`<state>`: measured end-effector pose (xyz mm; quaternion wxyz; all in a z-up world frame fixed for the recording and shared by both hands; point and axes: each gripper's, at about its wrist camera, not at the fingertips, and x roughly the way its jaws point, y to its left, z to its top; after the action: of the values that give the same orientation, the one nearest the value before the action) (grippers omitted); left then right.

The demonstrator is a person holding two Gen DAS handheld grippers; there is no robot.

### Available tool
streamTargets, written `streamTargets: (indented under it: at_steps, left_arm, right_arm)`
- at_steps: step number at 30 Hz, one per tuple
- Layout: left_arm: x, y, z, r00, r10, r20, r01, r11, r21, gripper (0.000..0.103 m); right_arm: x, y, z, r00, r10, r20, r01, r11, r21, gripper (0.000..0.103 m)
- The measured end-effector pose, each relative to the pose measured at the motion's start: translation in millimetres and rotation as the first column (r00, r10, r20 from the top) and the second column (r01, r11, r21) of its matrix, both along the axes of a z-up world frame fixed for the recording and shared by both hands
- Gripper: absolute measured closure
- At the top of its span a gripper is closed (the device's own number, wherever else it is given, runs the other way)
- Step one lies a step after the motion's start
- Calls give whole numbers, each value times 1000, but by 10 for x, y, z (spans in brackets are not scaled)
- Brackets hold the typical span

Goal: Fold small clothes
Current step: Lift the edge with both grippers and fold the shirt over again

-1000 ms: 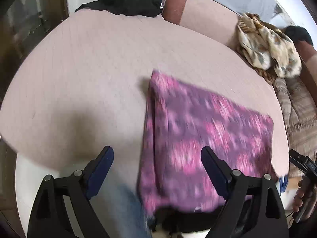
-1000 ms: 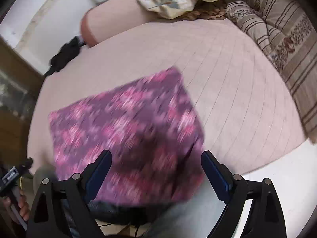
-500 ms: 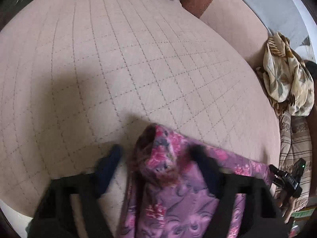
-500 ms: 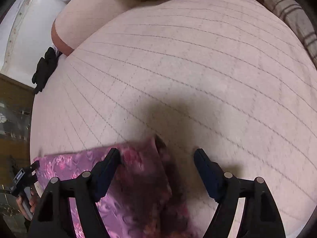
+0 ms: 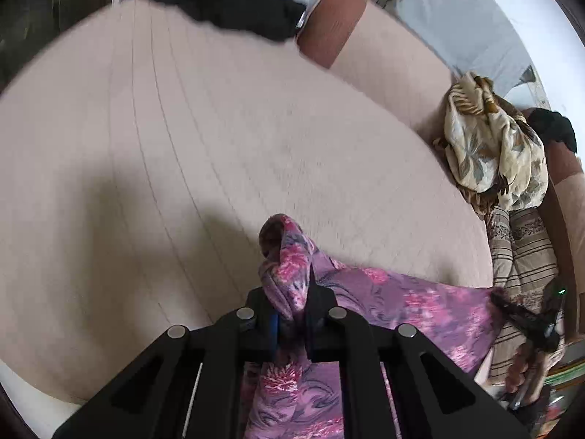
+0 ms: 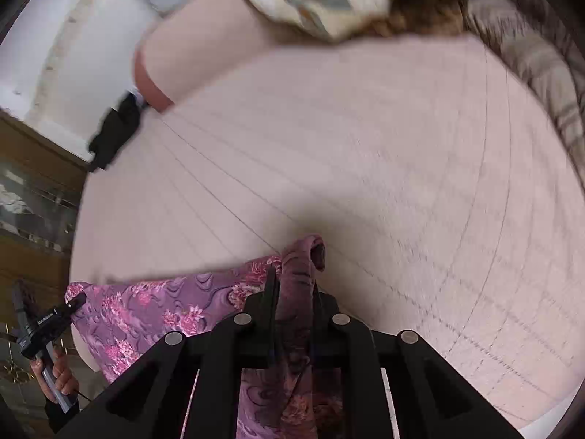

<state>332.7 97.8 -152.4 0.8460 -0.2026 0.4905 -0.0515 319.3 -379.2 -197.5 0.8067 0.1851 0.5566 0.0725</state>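
Observation:
A purple cloth with pink flowers (image 5: 395, 303) hangs stretched between my two grippers above a pale pink quilted bed (image 5: 182, 146). My left gripper (image 5: 290, 300) is shut on the cloth's left corner, which bunches up between the fingers. My right gripper (image 6: 292, 292) is shut on the cloth's right corner (image 6: 299, 267). In the right wrist view the cloth (image 6: 164, 303) runs off to the left toward the other gripper (image 6: 44, 325). The cloth's lower part is hidden behind the gripper bodies.
A black garment (image 5: 234, 3) lies at the far edge of the bed. A beige floral cloth (image 5: 490, 146) and a striped brown blanket (image 5: 523, 256) lie at the right side. A pink bolster (image 5: 365, 36) sits at the back. The bed (image 6: 365, 146) fills the right wrist view.
Both grippers went from open over the flat cloth to shut on its two far corners. They have since lifted the corners off the bed, and both views are pulling back.

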Motion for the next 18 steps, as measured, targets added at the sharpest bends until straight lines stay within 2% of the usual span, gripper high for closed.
streamTargets:
  at_steps: [2, 6, 8, 11, 14, 16, 18]
  left_arm:
    - [35, 33, 137, 1000, -6, 24, 6, 1000, -2, 94]
    - [200, 171, 431, 995, 14, 103, -13, 1000, -18, 94]
    - [432, 148, 590, 991, 5, 132, -4, 1000, -5, 94]
    - [786, 160, 644, 989, -1, 146, 0, 1000, 3, 94]
    - [1195, 223, 636, 987, 8, 160, -7, 1000, -12, 94]
    - [1485, 227, 422, 992, 37, 120, -38, 999, -1, 90]
    - [1691, 218, 106, 998, 50, 39, -52, 997, 61, 80]
  right_arm:
    - [59, 63, 182, 999, 10, 42, -9, 1000, -25, 92]
    - [335, 139, 352, 995, 3, 96, 1, 999, -33, 92]
    - [571, 223, 398, 993, 1, 121, 4, 999, -40, 92]
    - [977, 319, 435, 988, -12, 151, 20, 999, -51, 92]
    - [1435, 342, 386, 985, -17, 170, 25, 999, -48, 92]
    - [1691, 383, 242, 989, -3, 151, 8, 999, -36, 89]
    - [1859, 444, 33, 992, 25, 127, -12, 994, -105, 75]
